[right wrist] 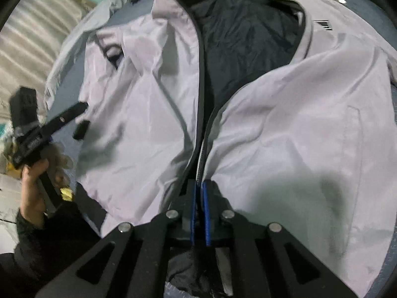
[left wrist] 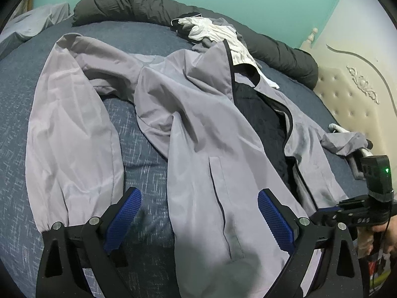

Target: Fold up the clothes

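- The right gripper's [right wrist: 200, 186] fingers [right wrist: 206, 206] are pressed together on the dark zipper edge of the grey jacket [right wrist: 285, 124], at the hem near the bed's near edge.
- The left gripper's [left wrist: 199, 200] fingers [left wrist: 273, 218] stand wide apart above the jacket's left front panel, pinching nothing.
- The jacket lies front up across the blue bed [left wrist: 139, 154], unzipped, its dark lining [left wrist: 258, 114] showing; 1 sleeve [left wrist: 72, 129] stretches toward the near left edge.
- White and dark clothes [left wrist: 211, 31] sit in a heap near the far edge, against a rolled dark quilt [left wrist: 129, 5].
- A cream padded headboard [left wrist: 347, 92] stands at the bed's right edge.
- A hand [right wrist: 32, 186] grips the left gripper's handle.
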A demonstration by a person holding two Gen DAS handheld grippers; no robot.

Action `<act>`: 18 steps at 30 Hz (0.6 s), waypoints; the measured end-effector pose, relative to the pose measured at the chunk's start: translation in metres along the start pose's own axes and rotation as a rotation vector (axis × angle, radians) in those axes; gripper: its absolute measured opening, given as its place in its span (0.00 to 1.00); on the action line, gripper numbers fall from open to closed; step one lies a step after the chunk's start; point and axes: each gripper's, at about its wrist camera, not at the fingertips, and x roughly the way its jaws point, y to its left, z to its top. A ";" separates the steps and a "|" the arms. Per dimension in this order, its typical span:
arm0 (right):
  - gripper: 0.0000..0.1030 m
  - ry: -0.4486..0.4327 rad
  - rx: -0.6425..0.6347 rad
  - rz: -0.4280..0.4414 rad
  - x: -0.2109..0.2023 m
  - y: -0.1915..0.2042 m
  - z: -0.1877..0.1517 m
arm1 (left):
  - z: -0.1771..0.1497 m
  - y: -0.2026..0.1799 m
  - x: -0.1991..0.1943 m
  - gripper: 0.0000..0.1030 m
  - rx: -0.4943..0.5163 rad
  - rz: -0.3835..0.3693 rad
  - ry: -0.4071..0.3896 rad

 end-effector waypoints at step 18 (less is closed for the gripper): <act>0.43 -0.296 0.013 0.049 -0.037 -0.012 0.138 | 0.054 0.014 0.049 0.96 0.001 0.054 -0.020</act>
